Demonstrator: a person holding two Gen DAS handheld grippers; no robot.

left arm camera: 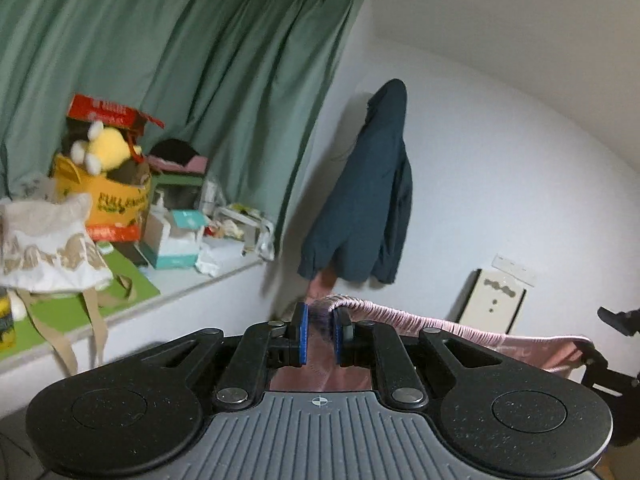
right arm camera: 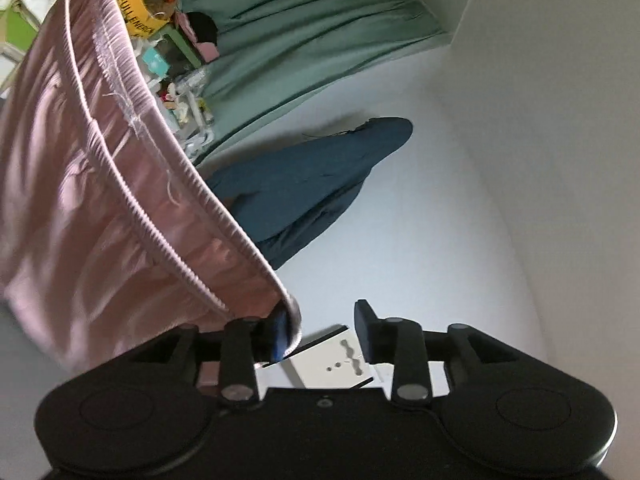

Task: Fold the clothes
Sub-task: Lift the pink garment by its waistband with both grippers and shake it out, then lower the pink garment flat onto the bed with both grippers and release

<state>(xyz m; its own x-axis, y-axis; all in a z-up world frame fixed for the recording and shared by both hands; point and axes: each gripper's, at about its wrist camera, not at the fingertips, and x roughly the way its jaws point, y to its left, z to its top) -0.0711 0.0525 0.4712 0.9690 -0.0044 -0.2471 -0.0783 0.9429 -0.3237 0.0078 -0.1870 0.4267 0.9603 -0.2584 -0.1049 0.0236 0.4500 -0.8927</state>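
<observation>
A pink satin garment with an elastic waistband hangs stretched in the air between my two grippers. In the left wrist view, my left gripper has its blue pads shut on the waistband, which runs right toward my right gripper at the frame's edge. In the right wrist view, my right gripper stands open. The waistband end is draped over its left finger, and its right finger is bare. The garment's lower part is out of sight.
A dark teal jacket hangs on the white wall ahead. A ledge at the left holds a yellow box, a plush toy, a tissue box and a cloth bag before green curtains. A white card leans low on the wall.
</observation>
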